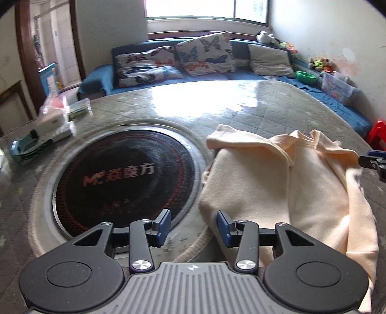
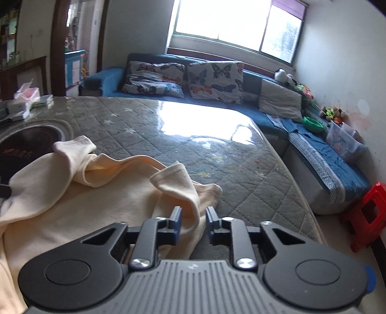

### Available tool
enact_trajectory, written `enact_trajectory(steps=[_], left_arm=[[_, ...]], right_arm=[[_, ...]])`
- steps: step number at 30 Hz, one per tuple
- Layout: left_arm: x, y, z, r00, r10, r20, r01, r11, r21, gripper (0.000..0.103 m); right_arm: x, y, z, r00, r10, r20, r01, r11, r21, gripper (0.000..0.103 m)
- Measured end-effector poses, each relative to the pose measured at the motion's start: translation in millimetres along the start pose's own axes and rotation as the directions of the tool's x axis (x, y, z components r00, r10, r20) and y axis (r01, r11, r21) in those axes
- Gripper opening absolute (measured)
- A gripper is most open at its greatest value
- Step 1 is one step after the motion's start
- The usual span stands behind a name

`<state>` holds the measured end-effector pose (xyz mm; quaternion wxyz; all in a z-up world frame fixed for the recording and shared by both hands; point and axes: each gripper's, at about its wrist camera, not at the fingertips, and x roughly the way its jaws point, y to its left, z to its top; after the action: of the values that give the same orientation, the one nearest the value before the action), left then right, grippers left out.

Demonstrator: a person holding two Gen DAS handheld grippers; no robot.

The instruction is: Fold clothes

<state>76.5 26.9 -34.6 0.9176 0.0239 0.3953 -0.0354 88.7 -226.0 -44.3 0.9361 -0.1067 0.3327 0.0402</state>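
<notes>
- Both pairs of fingers stand apart and clamp nothing: my left gripper point(image 1: 194, 225) hovers low over the bench point(image 1: 241, 113), my right gripper point(image 2: 193, 223) likewise.
- On the sofa point(image 2: 320, 154) a clear plastic bin point(image 2: 342, 140) holds colourful items too blurred to name, and a green bowl point(image 2: 313, 124) sits just beside it; I cannot tell its contents.
- Cream garment point(image 1: 289, 193) lies rumpled on the bench, beside the round black cooktop point(image 1: 125, 181).
- From my left wrist, the garment's near edge lies just past my right-hand fingertip; the gap between the fingers shows only bare bench.
- From my right wrist, a folded sleeve point(image 2: 183, 190) of the garment point(image 2: 96, 205) rises between my fingers, not pinched.
- My right gripper's tip point(image 1: 374, 161) shows at the garment's far edge in the left view.
- Both grippers point level toward the sofa and window point(image 2: 236, 21).
</notes>
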Motion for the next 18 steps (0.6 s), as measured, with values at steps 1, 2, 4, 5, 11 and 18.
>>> enact_trajectory(steps=[1,2,4,5,11,18], left_arm=[[-2,0,1,1.0,0.011,0.001,-0.011,1.0,-0.006,0.048],[-5,1,3,1.0,0.02,0.003,-0.02,1.0,-0.01,0.049],[-9,-1,8,0.999,0.03,0.013,-0.03,0.999,-0.019,0.054],[-10,-3,11,0.999,0.029,0.016,-0.029,0.999,-0.02,0.055],[-7,-31,29,1.0,0.017,0.022,-0.017,1.0,0.011,0.069],[18,-70,44,1.0,-0.006,0.005,0.006,0.997,0.073,0.071]], right_arm=[[-1,0,0,1.0,0.009,0.007,-0.009,1.0,-0.008,0.028],[-2,1,0,1.0,0.023,0.014,-0.023,1.0,-0.02,0.029],[0,1,2,0.999,0.039,0.016,-0.039,0.998,-0.042,0.04],[3,2,3,0.999,0.043,0.017,-0.042,0.998,-0.057,0.042],[37,-7,4,0.998,0.054,-0.014,-0.055,0.997,-0.046,0.041],[48,-24,-5,0.999,0.046,-0.005,-0.046,0.998,-0.042,0.003]])
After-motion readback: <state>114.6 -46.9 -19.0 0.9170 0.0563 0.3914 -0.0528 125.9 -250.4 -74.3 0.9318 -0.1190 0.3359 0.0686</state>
